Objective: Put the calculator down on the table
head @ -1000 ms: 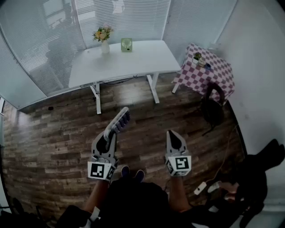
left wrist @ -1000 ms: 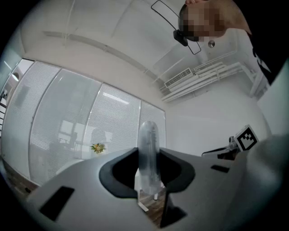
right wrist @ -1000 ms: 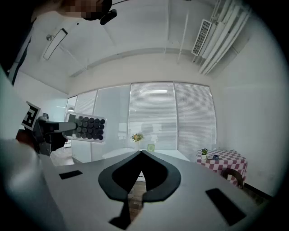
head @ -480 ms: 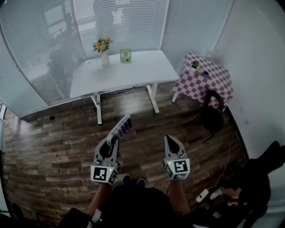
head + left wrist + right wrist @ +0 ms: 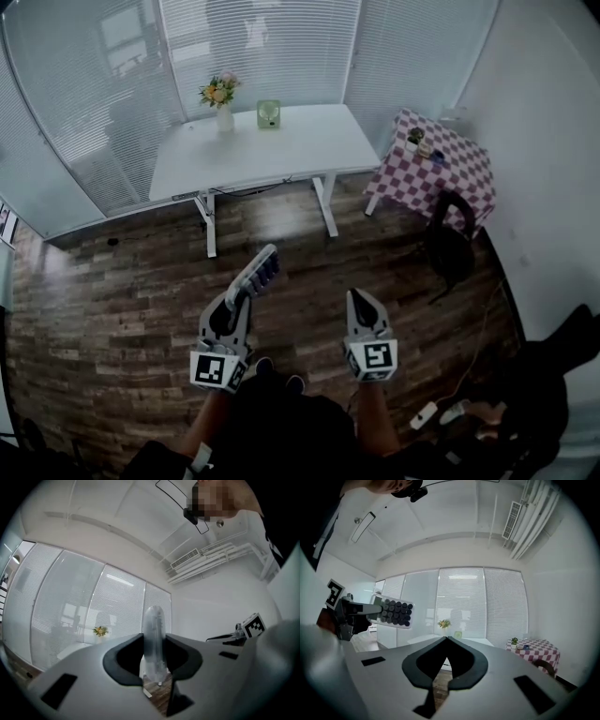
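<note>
Left gripper [image 5: 234, 302]: clamped on the calculator [image 5: 256, 272], which is held well short of the table [image 5: 281, 145].
Right gripper [image 5: 360, 298]: jaws are pressed together, nothing is held.

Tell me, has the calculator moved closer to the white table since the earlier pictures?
No. In the head view the calculator, held in the left gripper, lies as far from the white table's legs as before.
</note>
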